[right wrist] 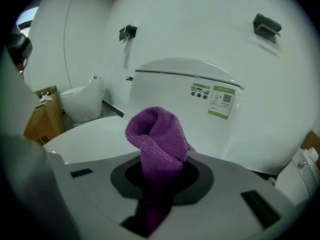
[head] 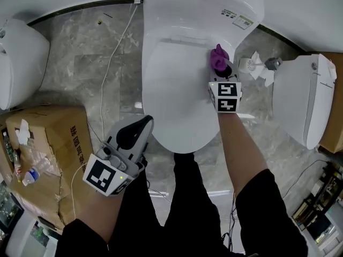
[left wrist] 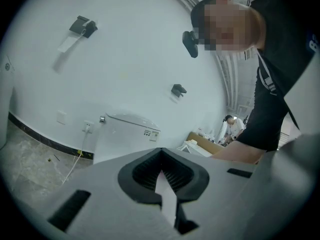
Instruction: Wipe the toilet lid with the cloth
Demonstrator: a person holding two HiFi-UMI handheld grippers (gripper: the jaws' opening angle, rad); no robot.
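The white toilet lid (head: 177, 98) lies shut below the cistern (head: 214, 7) in the head view. My right gripper (head: 222, 68) is shut on a bunched purple cloth (head: 218, 58), which sits at the lid's far right edge, near the hinge. In the right gripper view the purple cloth (right wrist: 156, 144) stands up out of the closed jaws, with the lid (right wrist: 90, 134) to its left and the cistern (right wrist: 190, 104) behind. My left gripper (head: 140, 126) is shut and empty, hovering off the lid's near left edge. The left gripper (left wrist: 164, 184) points roughly level toward the wall.
A cardboard box (head: 51, 159) with bottles stands at the left, a second toilet (head: 19, 58) at the far left and a third (head: 303, 98) at the right. A white cable (head: 110, 63) runs over the marble floor. A person's legs are below the lid.
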